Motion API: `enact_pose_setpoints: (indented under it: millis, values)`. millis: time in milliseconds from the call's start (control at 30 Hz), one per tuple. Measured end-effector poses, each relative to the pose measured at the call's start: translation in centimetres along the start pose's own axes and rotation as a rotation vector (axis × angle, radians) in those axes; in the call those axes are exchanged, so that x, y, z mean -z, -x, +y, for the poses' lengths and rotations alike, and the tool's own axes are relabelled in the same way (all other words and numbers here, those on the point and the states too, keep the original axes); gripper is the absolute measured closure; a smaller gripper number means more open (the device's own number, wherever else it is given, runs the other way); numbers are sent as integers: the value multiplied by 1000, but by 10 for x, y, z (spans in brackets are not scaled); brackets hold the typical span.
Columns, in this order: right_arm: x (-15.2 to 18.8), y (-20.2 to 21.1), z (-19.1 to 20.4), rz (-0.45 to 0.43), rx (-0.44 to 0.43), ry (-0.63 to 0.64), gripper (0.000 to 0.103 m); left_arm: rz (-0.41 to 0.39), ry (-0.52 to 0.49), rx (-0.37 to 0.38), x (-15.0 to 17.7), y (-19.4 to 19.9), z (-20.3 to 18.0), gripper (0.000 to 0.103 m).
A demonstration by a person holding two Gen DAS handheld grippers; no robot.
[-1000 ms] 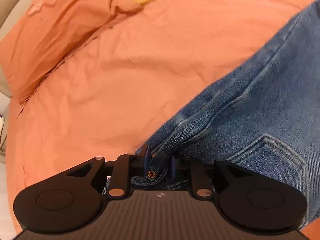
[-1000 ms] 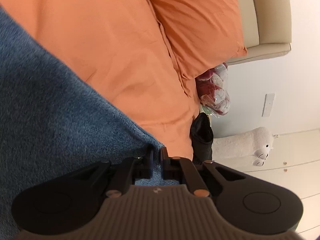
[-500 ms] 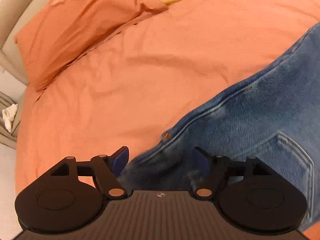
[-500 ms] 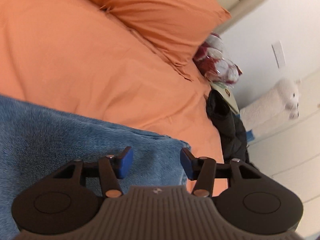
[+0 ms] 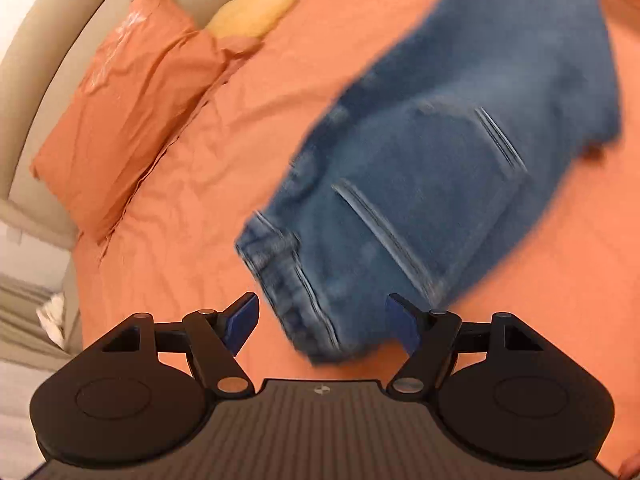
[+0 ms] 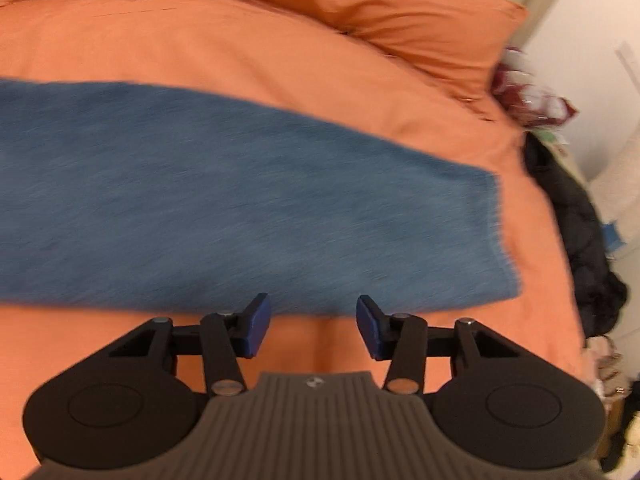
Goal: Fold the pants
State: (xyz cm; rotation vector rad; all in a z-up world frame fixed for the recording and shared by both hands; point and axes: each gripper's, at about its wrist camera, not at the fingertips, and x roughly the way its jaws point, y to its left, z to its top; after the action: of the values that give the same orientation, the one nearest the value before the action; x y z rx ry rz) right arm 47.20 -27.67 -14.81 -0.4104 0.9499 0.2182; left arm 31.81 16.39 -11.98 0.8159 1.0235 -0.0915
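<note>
Blue denim pants lie flat on the orange bed cover. In the left wrist view the waistband end with a back pocket points at me. My left gripper is open and empty, with the waistband corner just between and ahead of its blue pads. In the right wrist view the pants' leg stretches across, with its hem at the right. My right gripper is open and empty, just short of the leg's near edge.
Orange pillows and a yellow cushion lie at the head of the bed by the beige headboard. A black garment and other clutter sit past the bed's right edge.
Both grippers were shut on the pants a second ago. They opened, let go and drew back. The pants now lie flat on the bed.
</note>
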Motion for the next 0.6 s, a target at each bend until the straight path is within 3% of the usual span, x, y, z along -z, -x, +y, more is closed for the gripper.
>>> enact_pose_setpoints:
  millis: [167, 333, 433, 600]
  values:
    - [26, 29, 87, -17, -246, 11, 65, -24, -213, -103, 31, -4, -46, 19]
    - [39, 49, 173, -80, -430, 53, 65, -72, -332, -204, 46, -27, -81, 16]
    - [37, 46, 217, -87, -456, 98, 65, -52, -428, -252, 54, -46, -94, 14]
    - [17, 31, 255, -123, -438, 156, 65, -33, -558, -305, 65, -73, -100, 14]
